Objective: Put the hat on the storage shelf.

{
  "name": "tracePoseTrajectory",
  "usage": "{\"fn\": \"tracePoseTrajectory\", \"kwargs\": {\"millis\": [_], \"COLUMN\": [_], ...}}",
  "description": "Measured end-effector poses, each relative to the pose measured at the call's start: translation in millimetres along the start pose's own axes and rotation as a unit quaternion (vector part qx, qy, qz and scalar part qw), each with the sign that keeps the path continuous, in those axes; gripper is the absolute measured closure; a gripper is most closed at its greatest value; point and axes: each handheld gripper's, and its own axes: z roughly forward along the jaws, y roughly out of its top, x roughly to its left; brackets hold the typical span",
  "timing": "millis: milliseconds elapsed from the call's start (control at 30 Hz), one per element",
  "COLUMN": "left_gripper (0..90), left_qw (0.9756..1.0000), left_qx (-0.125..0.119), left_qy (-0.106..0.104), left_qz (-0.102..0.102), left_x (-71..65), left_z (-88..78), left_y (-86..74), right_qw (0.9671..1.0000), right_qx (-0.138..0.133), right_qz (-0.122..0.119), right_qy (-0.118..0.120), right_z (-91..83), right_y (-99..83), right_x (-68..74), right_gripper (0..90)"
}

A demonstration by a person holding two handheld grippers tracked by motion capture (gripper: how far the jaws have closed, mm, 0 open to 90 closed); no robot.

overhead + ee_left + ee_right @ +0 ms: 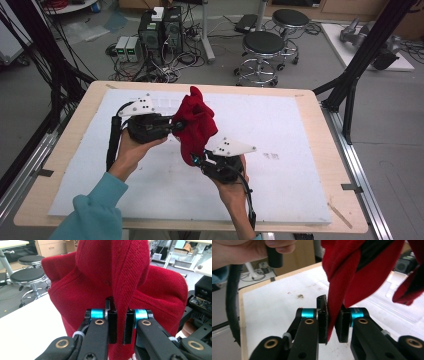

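I held the red cloth point(197, 123) above the table point(300, 145), left gripper point(176, 125) clenched on one fold, right gripper point(196, 161) pinching a low edge. Best was keeping both grips firm and pulling apart gently.

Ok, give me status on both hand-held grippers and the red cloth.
Left hand-held gripper shut on red cloth. Right hand-held gripper shut on its lower edge. Cloth held up off the white table. Nothing in the way.
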Motion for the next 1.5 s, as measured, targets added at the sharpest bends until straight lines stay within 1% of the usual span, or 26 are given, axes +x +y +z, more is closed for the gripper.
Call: {"fn": "tracePoseTrajectory", "kwargs": {"millis": [100,167,233,300,333,367,433,467,500,533,567,600,667,733,767,833,900,1000,1033,1167,1267,1333,1367,1433,1467,1500], "left_gripper": [86.5,85.2,79.8,67.8,59.2,47.7,17.4,9.1,7.0,7.0,7.0,7.0,7.0,7.1,7.2,7.3,7.3,7.3,7.3,7.3,7.3,7.3,7.3,7.3,7.3,7.3], "left_qw": [1.0,1.0,1.0,0.9998,0.9998,0.9997,0.9987,0.998,0.9981,0.9983,0.9984,0.9983,0.9984,0.9981,0.9982,0.9979,0.9977,0.9971,0.997,0.9961,0.9955,0.9948,0.9942,0.9929,0.9929,0.9917], "left_qx": [0.0,0.001,-0.005,-0.012,-0.011,-0.007,0.0,0.002,0.002,-0.007,-0.016,-0.014,-0.013,-0.009,-0.006,-0.002,-0.004,-0.008,-0.005,-0.009,-0.006,-0.009,-0.007,-0.015,-0.015,-0.015], "left_qy": [-0.001,-0.002,-0.002,-0.006,-0.004,0.012,0.05,0.061,0.057,0.051,0.051,0.054,0.051,0.059,0.059,0.064,0.066,0.074,0.075,0.085,0.092,0.1,0.106,0.118,0.118,0.128], "left_qz": [-0.001,-0.002,-0.005,-0.014,-0.017,-0.018,-0.015,-0.019,-0.024,-0.025,-0.021,-0.017,-0.02,-0.012,-0.01,-0.014,-0.016,-0.019,-0.019,-0.022,-0.021,-0.018,-0.012,-0.007,-0.007,-0.004], "left_x": [0.0,1.1,2.8,4.7,5.3,5.2,5.4,5.8,7.0,8.4,8.6,9.2,11.3,12.1,12.9,14.3,16.3,18.9,20.0,23.4,25.5,26.2,26.4,26.5,26.5,27.4], "left_z": [0.5,0.6,-0.4,-1.7,-1.9,-1.2,0.9,0.7,-0.3,-2.6,-4.4,-5.9,-8.3,-11.5,-13.1,-16.6,-21.6,-29.8,-32.7,-45.0,-55.0,-61.8,-65.4,-73.5,-73.5,-80.3], "left_y": [-0.1,-0.4,-0.6,-0.3,-0.5,-0.5,-0.9,-1.0,-1.4,-2.2,-3.3,-4.4,-7.6,-10.8,-12.8,-17.7,-23.2,-32.6,-35.9,-48.7,-60.5,-69.7,-74.1,-83.5,-83.5,-91.3], "right_qw": [0.9999,1.0,0.9999,0.9999,0.9999,0.9999,0.9998,0.9998,0.9998,0.9998,0.9997,0.9997,0.9997,0.9996,0.9995,0.9994,0.9991,0.9986,0.9984,0.9974,0.9963,0.9958,0.9955,0.995,0.995,0.9945], "right_qx": [0.002,0.001,-0.002,-0.004,-0.005,-0.007,-0.011,-0.011,-0.01,-0.011,-0.012,-0.013,-0.015,-0.017,-0.02,-0.024,-0.03,-0.037,-0.039,-0.048,-0.056,-0.059,-0.059,-0.058,-0.058,-0.059], "right_qz": [0.013,0.004,0.006,0.002,0.0,0.001,0.003,0.001,-0.001,-0.003,-0.004,-0.002,0.0,0.002,0.0,0.003,0.008,0.012,0.017,0.013,0.014,0.012,0.012,0.014,0.014,0.013], "right_qy": [-0.001,-0.006,-0.01,-0.015,-0.015,-0.015,-0.014,-0.014,-0.015,-0.017,-0.019,-0.019,-0.019,-0.021,-0.024,-0.027,-0.028,-0.037,-0.038,-0.052,-0.063,-0.069,-0.073,-0.08,-0.08,-0.085], "right_z": [-1.2,-1.5,-2.3,-3.0,-3.3,-3.7,-4.9,-5.2,-5.9,-6.2,-7.2,-7.9,-9.0,-10.0,-10.5,-11.9,-13.5,-14.9,-15.3,-16.5,-17.1,-16.6,-16.1,-15.0,-15.0,-13.0], "right_y": [-0.2,-0.1,-0.4,-0.6,-0.5,-0.4,-0.2,0.1,0.3,0.5,0.7,0.8,0.9,1.3,1.4,2.2,3.3,5.7,6.6,12.0,17.5,20.8,22.3,25.2,25.2,28.5], "right_x": [-1.4,-0.2,0.5,1.0,0.7,0.1,-0.7,-0.9,-0.9,-0.8,-1.2,-1.7,-3.4,-4.4,-5.3,-7.1,-9.9,-14.1,-15.7,-22.2,-27.3,-32.5,-35.2,-40.6,-40.6,-47.6], "right_gripper": [85.3,85.4,85.5,85.5,85.5,85.6,85.7,85.7,85.7,85.7,85.7,85.7,85.6,85.7,85.6,85.6,85.6,85.7,85.6,85.6,85.6,85.6,85.6,85.6,85.6,85.6]}}
